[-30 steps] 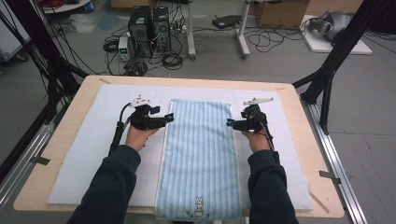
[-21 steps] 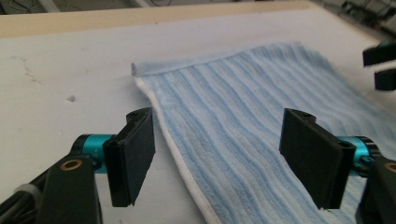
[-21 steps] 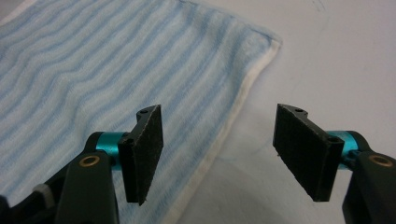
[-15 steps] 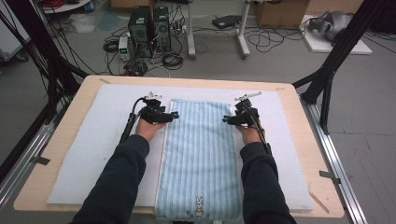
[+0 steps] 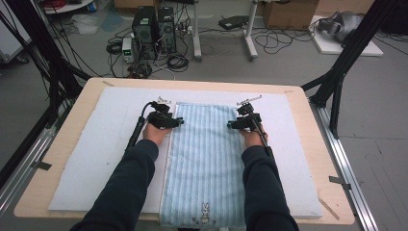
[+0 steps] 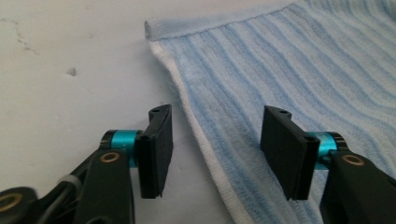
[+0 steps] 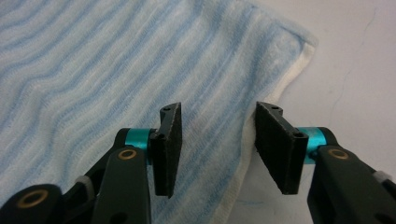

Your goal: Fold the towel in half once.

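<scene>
Basically both grippers straddle the long edges of the towel [image 5: 204, 159] near its far corners: left gripper [image 6: 215, 154] and right gripper [image 7: 217, 149] jaws part-open, just been closing, nothing pinched yet. Risk: pads catching one layer only (towel looks folded), or dragging the mat [image 5: 96, 144].

Soft ribbed cloth, blue and white striped, slightly fluffy: towel [image 5: 204, 159]. Matt pale mat [image 5: 101, 144], a little rough, with small marks. Light smooth wood: desk [image 5: 62, 130]. Matt black plastic with shiny turquoise metal rings: left tool [image 6: 215, 149], right tool [image 7: 217, 149].
</scene>
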Demonstrator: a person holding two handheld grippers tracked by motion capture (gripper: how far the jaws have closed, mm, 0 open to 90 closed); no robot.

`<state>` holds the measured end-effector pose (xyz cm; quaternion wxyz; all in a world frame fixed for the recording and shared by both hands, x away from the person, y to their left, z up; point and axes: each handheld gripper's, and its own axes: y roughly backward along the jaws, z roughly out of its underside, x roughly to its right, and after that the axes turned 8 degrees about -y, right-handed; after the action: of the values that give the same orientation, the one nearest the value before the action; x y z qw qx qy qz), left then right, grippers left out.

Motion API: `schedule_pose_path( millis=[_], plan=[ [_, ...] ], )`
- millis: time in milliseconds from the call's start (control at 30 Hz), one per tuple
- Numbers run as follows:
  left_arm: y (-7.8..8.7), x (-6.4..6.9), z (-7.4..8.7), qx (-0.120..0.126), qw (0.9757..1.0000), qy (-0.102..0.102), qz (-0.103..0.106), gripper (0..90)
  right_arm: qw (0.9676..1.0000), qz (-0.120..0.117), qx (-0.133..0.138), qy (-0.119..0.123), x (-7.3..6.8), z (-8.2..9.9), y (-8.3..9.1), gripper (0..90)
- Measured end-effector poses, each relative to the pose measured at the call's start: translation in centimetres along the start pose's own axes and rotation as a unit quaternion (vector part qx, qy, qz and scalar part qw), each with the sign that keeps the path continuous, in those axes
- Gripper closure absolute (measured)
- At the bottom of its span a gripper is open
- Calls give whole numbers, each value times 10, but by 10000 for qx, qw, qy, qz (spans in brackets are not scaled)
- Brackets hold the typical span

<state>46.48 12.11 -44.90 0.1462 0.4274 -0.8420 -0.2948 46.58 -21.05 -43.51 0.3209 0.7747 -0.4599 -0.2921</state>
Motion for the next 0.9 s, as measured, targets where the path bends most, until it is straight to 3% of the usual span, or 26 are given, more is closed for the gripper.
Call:
schedule_pose_path(
  millis=[133,233,267,333,400,533,600,900],
  plan=[
    [1,4,0,-49,9995,-238,-196,581,10000,66,21,1,0,1,0,577],
    [2,6,2,19,9994,-333,34,760,10000,26,72,-9,0,2,1,679],
    [2,7,2,25,9993,-372,31,857,10000,-10,72,-37,0,2,1,723],
    [2,9,2,39,9992,-396,23,871,9999,-74,105,17,-1,3,1,813],
    [3,6,3,76,9996,-230,114,875,9997,-32,96,203,-5,3,1,843],
    [10,4,4,196,9995,-117,222,876,9991,37,166,401,-9,4,5,848],
    [14,4,4,335,9991,-6,273,876,9989,5,201,423,-10,5,8,848],
    [30,4,2,609,9965,101,572,876,9979,-152,464,427,-12,8,27,847]
  ],
)
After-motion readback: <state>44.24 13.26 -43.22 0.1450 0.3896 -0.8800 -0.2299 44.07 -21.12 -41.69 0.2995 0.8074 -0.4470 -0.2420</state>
